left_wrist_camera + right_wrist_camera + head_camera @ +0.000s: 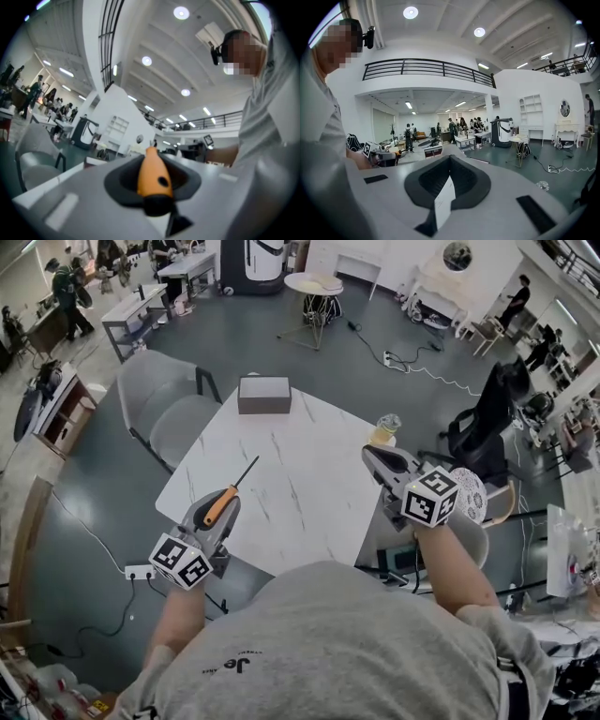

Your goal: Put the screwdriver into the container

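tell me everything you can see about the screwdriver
The screwdriver has an orange, plastic-looking handle with a small dark hole, a black butt cap and a thin dark shaft. The left hand-held gripper clamps its handle; the shaft sticks out past the jaws, pointing across the white marble-look table from its near left corner.

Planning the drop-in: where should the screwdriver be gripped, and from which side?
Grip the screwdriver's orange handle, coming from the butt end, as the left gripper does now. The handle is thick enough to fill the jaws; the thin dark shaft likely would slip, and left free it points toward the container.
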Tool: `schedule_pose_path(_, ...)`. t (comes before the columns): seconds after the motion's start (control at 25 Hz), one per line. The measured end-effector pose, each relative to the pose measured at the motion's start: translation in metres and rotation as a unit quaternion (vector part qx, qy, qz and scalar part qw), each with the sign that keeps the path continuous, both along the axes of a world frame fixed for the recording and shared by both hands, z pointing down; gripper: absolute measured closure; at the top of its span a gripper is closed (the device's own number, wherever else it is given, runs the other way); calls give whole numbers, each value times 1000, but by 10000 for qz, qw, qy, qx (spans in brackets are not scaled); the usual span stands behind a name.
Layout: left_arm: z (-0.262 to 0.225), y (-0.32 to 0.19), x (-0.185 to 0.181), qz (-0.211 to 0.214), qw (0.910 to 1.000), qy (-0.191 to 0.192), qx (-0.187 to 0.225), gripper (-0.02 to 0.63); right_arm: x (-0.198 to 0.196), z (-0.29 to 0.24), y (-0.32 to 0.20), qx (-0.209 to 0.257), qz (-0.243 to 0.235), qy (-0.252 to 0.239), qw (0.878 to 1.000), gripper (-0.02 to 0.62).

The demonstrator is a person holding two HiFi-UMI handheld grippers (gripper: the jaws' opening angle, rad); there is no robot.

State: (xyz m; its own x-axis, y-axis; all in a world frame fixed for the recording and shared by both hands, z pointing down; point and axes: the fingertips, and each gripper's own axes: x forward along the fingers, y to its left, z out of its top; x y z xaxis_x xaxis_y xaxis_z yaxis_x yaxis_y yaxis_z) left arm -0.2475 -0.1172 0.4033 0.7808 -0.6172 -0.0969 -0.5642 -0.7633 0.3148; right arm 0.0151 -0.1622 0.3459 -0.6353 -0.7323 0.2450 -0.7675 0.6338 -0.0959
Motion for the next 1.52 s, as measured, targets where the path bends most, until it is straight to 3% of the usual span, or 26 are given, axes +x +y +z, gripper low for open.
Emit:
schedule_pose_path(0.4, 14, -17, 3, -170, 9997, -49, -146, 511, 2, 22, -27, -258, -176, -32, 9995, 588)
schedule_pose_path(0.68, 21, -34, 32, -536, 9977, -392, -133, 511, 18, 54, -62, -403, -682, -218, 9966, 588)
schedule_pose_path(0.92, 27, -52, 68, -1245, 9880, -720, -568, 511, 55, 81, -105, -334, -1131, -419, 9921, 588)
schedule_pose_path(1.12, 19, -81, 97, -1538, 9788, -1081, -813, 512, 76, 88, -143, -210, -1391, -672, 9878, 588)
schedule_pose_path(1.32, 20, -111, 105, -1448, 9756, -1448, -793, 511, 72, 97, -169, -153, -1423, -824, 9863, 588)
schedule_pose_path(1.52, 34, -160, 91, -1167, 9762, -1714, -633, 512, 58, 111, -199, -112, -1255, -753, 9892, 588)
